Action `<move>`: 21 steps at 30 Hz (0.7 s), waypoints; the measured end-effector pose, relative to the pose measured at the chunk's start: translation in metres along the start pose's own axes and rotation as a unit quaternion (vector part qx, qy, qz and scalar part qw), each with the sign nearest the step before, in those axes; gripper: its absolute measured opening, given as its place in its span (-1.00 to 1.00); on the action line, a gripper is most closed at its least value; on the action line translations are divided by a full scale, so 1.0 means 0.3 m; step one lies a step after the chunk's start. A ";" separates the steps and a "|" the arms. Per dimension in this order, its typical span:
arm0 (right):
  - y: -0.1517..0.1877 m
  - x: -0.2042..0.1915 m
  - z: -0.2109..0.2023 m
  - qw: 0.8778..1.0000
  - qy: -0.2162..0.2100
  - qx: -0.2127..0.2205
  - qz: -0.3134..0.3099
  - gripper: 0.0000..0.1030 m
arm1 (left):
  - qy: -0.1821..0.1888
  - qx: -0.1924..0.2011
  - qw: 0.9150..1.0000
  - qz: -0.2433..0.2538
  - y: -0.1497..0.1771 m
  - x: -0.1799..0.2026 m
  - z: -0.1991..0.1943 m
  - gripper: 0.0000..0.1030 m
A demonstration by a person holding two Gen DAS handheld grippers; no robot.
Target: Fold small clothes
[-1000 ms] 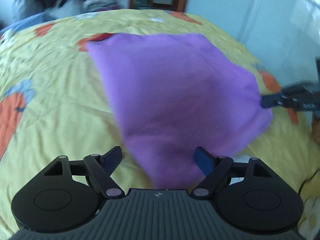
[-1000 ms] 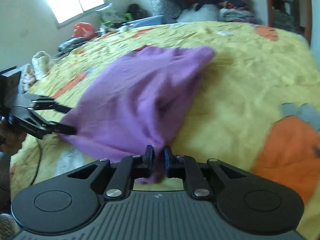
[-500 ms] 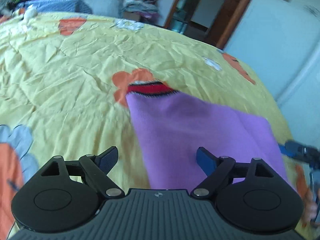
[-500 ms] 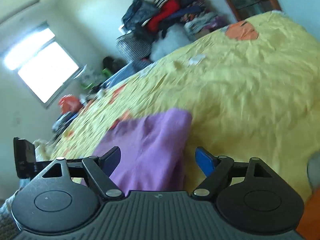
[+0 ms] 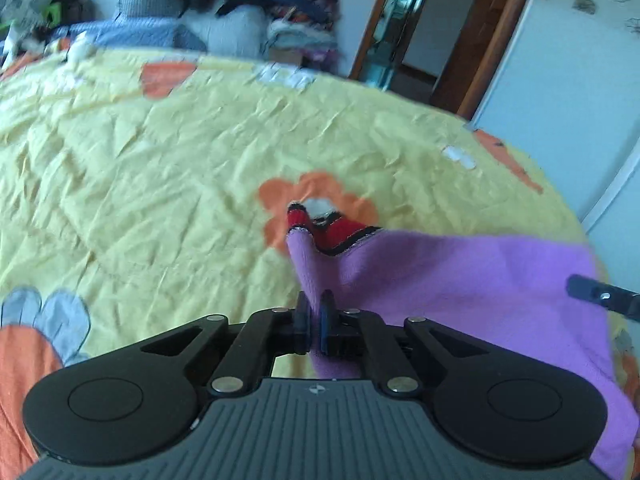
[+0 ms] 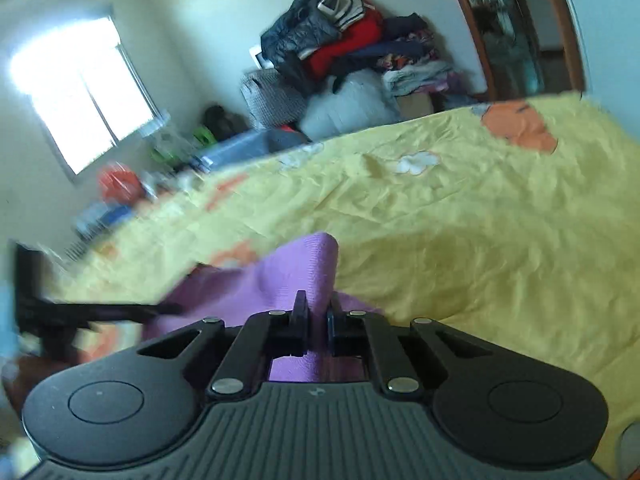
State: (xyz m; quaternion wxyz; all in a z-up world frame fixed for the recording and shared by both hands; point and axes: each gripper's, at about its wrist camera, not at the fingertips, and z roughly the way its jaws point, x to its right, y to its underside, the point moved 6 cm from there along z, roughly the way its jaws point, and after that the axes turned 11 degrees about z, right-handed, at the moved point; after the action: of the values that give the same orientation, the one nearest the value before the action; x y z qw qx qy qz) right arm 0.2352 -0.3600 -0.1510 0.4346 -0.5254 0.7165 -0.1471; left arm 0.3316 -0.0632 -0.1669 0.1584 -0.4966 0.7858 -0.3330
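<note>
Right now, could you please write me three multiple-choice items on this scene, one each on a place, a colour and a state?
1. Where does the soft purple garment lie?
A. on the yellow flower-print bedspread
B. on the clothes pile
C. on the floor

2. What colour is the garment's knitted trim?
A. green
B. red with a black edge
C. white

3. What is the left claw doing?
A. standing wide open
B. gripping the bedspread
C. pinching purple fabric

Answers:
1. A, bedspread shows all around the garment.
2. B, the trim shows red, edged black.
3. C, purple cloth sits between its nearly shut jaws; the right claw pinches the garment likewise.
</note>
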 end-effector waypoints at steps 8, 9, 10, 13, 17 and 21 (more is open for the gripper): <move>0.130 -0.035 -0.276 0.999 -0.043 -0.012 -0.007 -0.17 | 0.053 0.057 0.997 0.018 0.047 0.088 -0.272 0.03; 0.170 -0.040 -0.303 0.998 -0.056 -0.026 0.003 -0.17 | 0.073 0.069 0.994 0.032 0.071 0.136 -0.313 0.27; 0.207 -0.040 -0.319 0.997 -0.065 -0.036 0.011 -0.17 | 0.088 0.079 0.992 0.047 0.096 0.183 -0.343 0.30; 0.266 -0.013 -0.301 0.994 -0.070 -0.061 0.052 -0.18 | 0.106 0.071 0.987 0.093 0.165 0.310 -0.353 0.34; 0.272 0.031 -0.241 0.986 -0.090 -0.067 0.120 -0.83 | 0.090 0.034 0.986 0.135 0.267 0.399 -0.289 0.35; 0.288 0.015 -0.260 0.999 -0.004 -0.043 0.024 -0.83 | 0.044 0.031 0.975 0.217 0.365 0.431 -0.294 0.39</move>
State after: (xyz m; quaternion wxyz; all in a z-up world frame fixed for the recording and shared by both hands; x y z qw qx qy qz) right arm 0.1203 -0.3482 -0.1657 0.4175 -0.5269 0.7330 -0.1035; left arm 0.1476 -0.1141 -0.1668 0.2077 -0.2934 0.8703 -0.3367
